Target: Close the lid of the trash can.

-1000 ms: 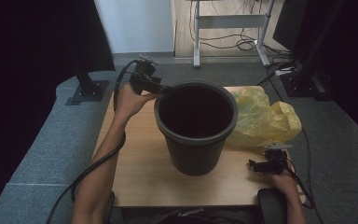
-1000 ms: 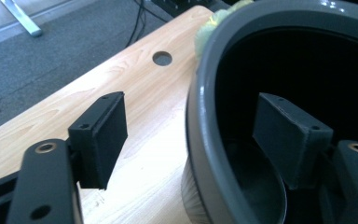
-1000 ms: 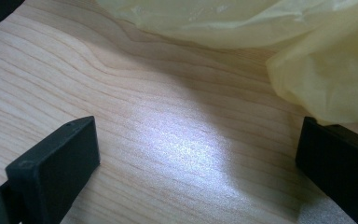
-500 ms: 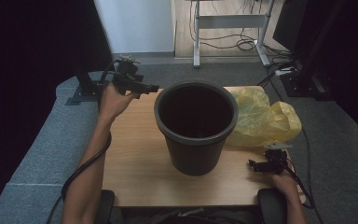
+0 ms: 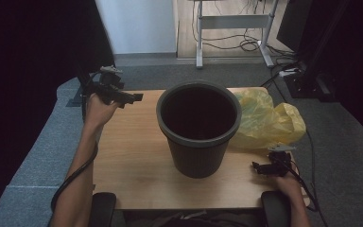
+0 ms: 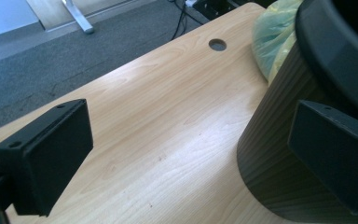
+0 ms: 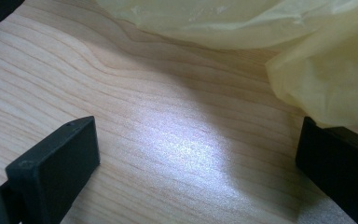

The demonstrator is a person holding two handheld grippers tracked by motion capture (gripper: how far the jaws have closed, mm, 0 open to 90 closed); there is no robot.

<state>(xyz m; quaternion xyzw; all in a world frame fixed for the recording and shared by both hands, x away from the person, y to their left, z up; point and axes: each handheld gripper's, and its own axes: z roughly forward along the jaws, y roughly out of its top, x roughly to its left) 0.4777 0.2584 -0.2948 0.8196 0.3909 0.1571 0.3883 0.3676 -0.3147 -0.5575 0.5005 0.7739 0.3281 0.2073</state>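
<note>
Left hand-held gripper [image 5: 131,98] now clear of black bin [image 5: 198,137], jaws just opened, empty; right hand-held gripper [image 5: 259,168] open.

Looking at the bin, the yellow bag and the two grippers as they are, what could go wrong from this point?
1. The dark bin is tall and stands free on the table; a sideways push from the left gripper, whose open fingers have just been widening beside it, might tip or slide it.
2. The yellow bag lies crumpled against the bin; the open right gripper may pinch only a loose fold, which could slip out.
</note>
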